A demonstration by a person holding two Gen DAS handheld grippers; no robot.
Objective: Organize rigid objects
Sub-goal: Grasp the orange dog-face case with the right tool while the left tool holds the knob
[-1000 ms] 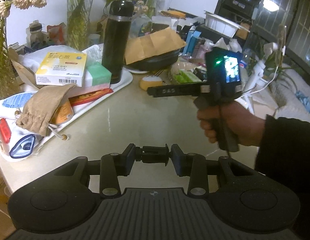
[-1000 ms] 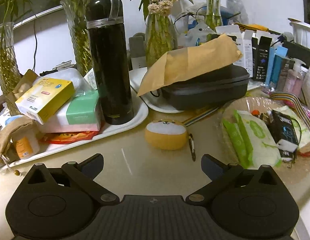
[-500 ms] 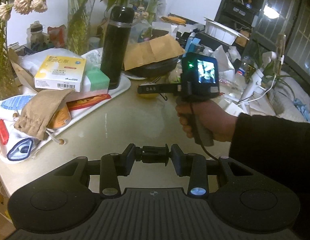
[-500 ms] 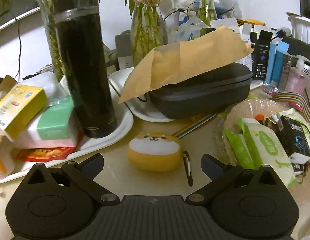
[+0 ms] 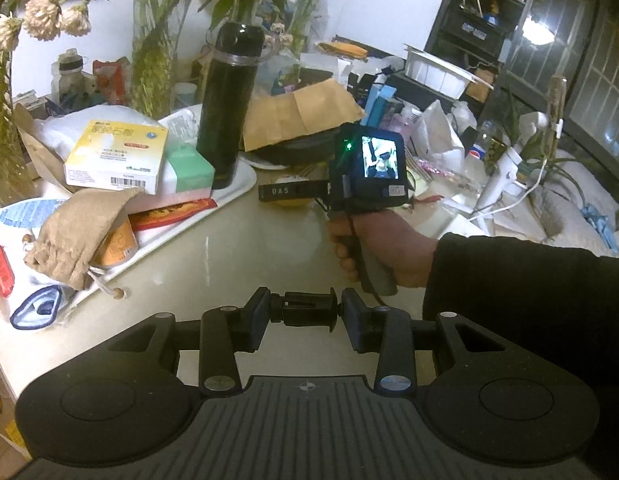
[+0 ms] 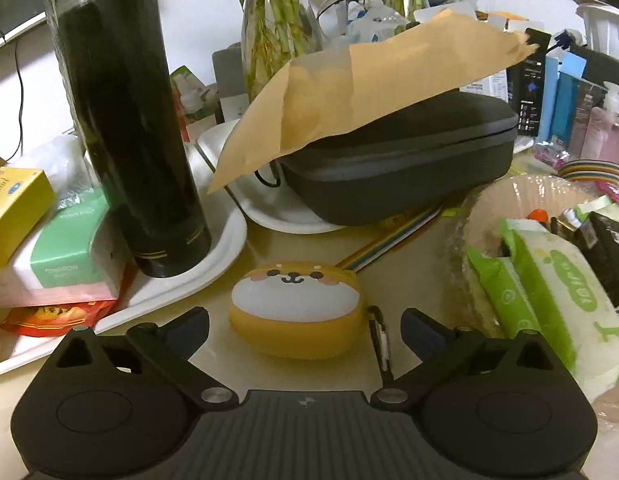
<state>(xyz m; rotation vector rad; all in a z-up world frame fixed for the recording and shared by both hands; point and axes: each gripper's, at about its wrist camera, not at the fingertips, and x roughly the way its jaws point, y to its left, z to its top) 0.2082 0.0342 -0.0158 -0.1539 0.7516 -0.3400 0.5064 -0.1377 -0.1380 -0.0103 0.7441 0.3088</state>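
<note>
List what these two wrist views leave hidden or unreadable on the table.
- Black hard case: its top is covered by the brown envelope in the right wrist view.
- Yellow dog-face case: in the left wrist view, mostly hidden behind the right gripper.
- Black flask: its lid is cut off by the right view's top edge.
- Yellow box: print too small to read.

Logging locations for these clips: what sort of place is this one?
Most likely a lived-in home, at a crowded table: glass vases of plants, a black thermos on a white tray, and what looks like bedding to one side.
</note>
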